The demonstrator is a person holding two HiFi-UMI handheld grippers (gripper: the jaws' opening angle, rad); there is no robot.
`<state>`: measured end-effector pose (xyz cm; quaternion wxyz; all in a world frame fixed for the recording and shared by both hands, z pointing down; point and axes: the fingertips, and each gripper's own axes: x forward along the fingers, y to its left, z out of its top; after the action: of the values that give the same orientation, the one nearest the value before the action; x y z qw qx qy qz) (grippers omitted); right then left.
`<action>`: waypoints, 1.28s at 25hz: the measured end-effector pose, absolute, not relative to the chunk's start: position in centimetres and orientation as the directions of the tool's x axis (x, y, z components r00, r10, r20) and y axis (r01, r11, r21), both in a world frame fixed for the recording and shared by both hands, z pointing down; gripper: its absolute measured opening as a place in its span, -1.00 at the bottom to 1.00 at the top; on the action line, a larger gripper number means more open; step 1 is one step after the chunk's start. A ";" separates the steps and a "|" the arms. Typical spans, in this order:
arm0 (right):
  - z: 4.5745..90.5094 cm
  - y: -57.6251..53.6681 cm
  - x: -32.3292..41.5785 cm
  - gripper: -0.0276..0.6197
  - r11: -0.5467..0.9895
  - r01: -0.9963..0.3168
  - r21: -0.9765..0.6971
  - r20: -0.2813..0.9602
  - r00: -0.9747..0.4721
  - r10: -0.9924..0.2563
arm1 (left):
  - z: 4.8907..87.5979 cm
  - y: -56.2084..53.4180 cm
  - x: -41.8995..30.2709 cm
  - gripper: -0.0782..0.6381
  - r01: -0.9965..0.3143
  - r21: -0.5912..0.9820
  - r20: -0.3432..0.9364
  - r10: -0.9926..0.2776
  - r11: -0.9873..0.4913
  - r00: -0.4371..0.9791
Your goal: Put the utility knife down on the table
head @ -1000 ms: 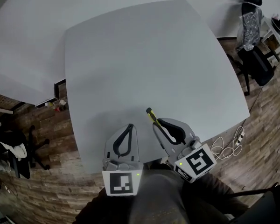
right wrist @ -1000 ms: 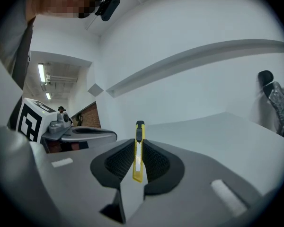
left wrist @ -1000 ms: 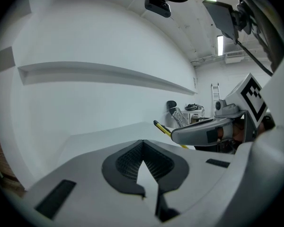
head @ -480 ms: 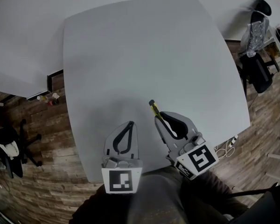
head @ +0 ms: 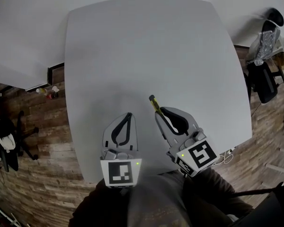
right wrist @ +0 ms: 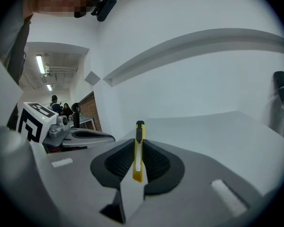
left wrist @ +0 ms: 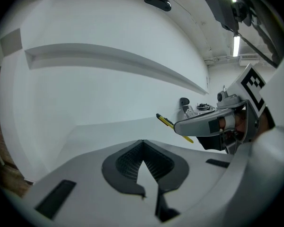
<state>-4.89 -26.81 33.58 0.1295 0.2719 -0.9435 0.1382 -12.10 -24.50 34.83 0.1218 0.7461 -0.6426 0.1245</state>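
Note:
A yellow utility knife (head: 155, 105) with a black tip sticks forward out of my right gripper (head: 161, 115), which is shut on it over the near part of the pale grey table (head: 146, 46). In the right gripper view the knife (right wrist: 138, 150) stands between the dark pads, pointing away. My left gripper (head: 128, 115) hovers just to its left, jaws shut with nothing in them. From the left gripper view its own jaws (left wrist: 142, 144) meet in a point, and the knife (left wrist: 166, 122) shows at the right in the right gripper (left wrist: 213, 125).
The table's near edge (head: 92, 178) runs just under both grippers. Wooden floor surrounds it, with an office chair (head: 262, 77) at the right, cables (head: 226, 154) near the right corner, and small clutter (head: 48, 91) at the left. People stand far off (right wrist: 66, 109).
Both grippers have crept a little forward over the table and the view has shifted. The right gripper stays shut on the knife; the left stays shut and empty.

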 end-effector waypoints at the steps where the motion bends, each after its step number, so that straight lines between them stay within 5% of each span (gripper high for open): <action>1: 34.0 -27.1 -5.0 -0.75 0.816 -0.544 -0.195 0.326 -0.821 -0.469 | 35.1 -24.8 -12.2 -0.78 -0.991 0.025 0.348 -0.928 -0.135 0.135; 32: 43.4 -32.3 -6.4 -0.76 0.793 -0.528 -0.302 0.452 -0.812 -0.369 | 43.9 -31.1 -13.0 -0.78 -0.993 0.084 0.498 -0.860 -0.080 0.111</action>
<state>-6.45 -32.33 43.38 0.1884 0.2417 -0.9280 0.2118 -13.03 -31.13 43.93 0.2053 0.7165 -0.6466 0.1626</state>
